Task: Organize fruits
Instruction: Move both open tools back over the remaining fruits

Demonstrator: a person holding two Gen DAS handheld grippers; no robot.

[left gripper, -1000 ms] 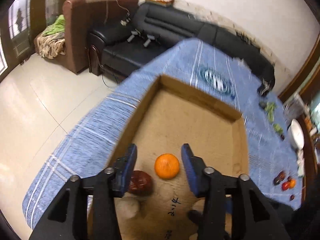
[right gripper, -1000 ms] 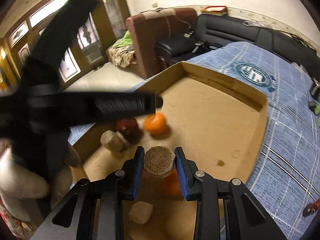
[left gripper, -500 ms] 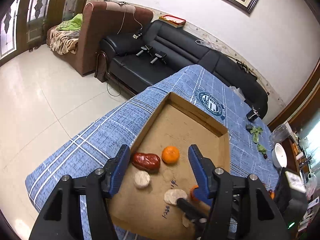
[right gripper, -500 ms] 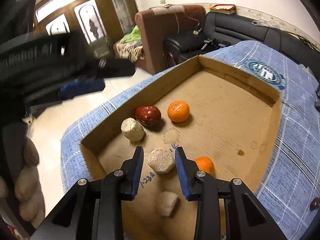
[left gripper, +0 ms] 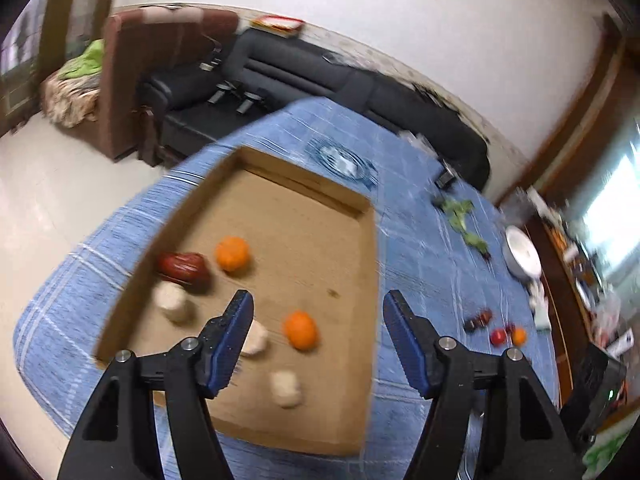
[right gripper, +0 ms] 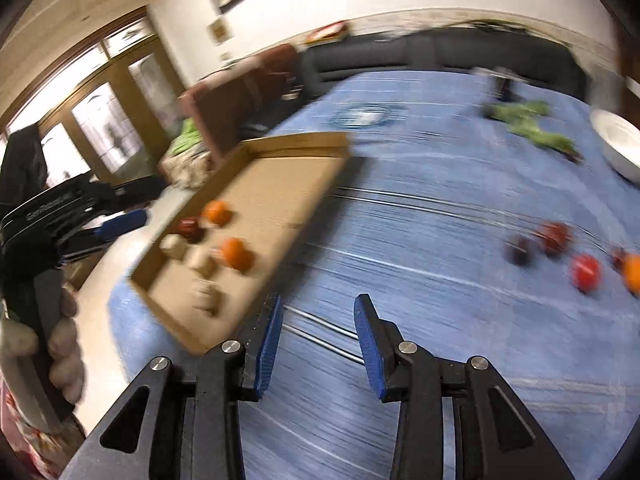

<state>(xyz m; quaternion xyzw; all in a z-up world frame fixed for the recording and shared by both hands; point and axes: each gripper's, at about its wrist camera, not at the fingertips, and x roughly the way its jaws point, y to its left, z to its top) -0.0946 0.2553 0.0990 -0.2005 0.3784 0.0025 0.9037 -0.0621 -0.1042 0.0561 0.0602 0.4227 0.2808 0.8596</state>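
From the left wrist cam, the left gripper (left gripper: 318, 312) has its blue-padded fingers spread wide with nothing between them, hanging over the near right part of a shallow brown cardboard tray (left gripper: 372, 264) that sits on a blue checked tablecloth (left gripper: 424, 264). Inside the tray there's a round orange tangerine (left gripper: 301, 329) just ahead of the left finger, a second orange tangerine (left gripper: 232, 253) farther back, a glossy dark red oblong fruit (left gripper: 185, 267) beside that one, and three pale beige lumps: one (left gripper: 172, 301) near the red fruit, one (left gripper: 254, 337) partly tucked behind the left finger, one (left gripper: 285, 389) closest to the camera. Off to the right of the tray, well apart from the gripper, a little cluster of loose small red and orange fruits (left gripper: 498, 326) lies on the cloth, with a white bowl (left gripper: 522, 255) and some green leafy bits (left gripper: 464, 220) farther back. Switching to the right wrist cam, it's pretty blurry, but the right gripper (right gripper: 318, 316) is also spread open and empty, above bare tablecloth just past the tray's near right corner. The tray (right gripper: 304, 200) sits ahead to its left, the loose fruits (right gripper: 576, 256) lie ahead to the right, and the left gripper (right gripper: 120, 222) shows at the left edge beside the tray.
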